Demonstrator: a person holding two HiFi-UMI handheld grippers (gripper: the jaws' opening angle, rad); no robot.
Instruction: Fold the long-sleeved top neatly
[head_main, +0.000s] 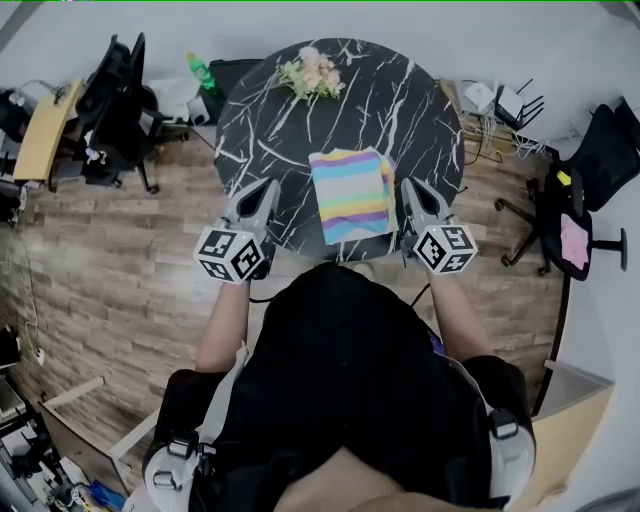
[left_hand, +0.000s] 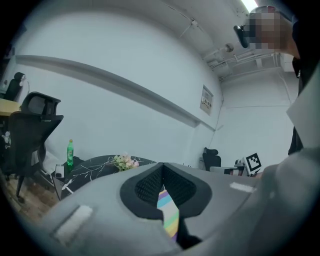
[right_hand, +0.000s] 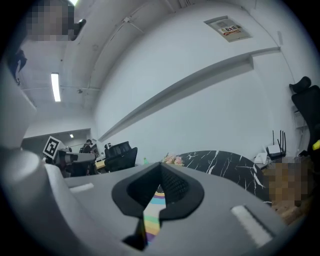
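The long-sleeved top (head_main: 350, 195), striped in pastel rainbow bands, lies folded into a compact rectangle near the front edge of the round black marble table (head_main: 290, 110). My left gripper (head_main: 271, 186) hovers just left of it with its jaws shut and nothing in them. My right gripper (head_main: 409, 185) hovers just right of it, also shut and empty. In the left gripper view the shut left gripper (left_hand: 162, 165) shows a sliver of the striped top (left_hand: 168, 210) below its tips. The right gripper view shows the same: right gripper (right_hand: 161, 165) shut, top (right_hand: 152, 212) beyond it.
A bunch of flowers (head_main: 313, 72) lies at the table's far edge, and a green bottle (head_main: 201, 72) stands beyond the far left rim. Black office chairs stand at the left (head_main: 115, 105) and right (head_main: 575, 200). Routers and cables (head_main: 505, 100) sit far right.
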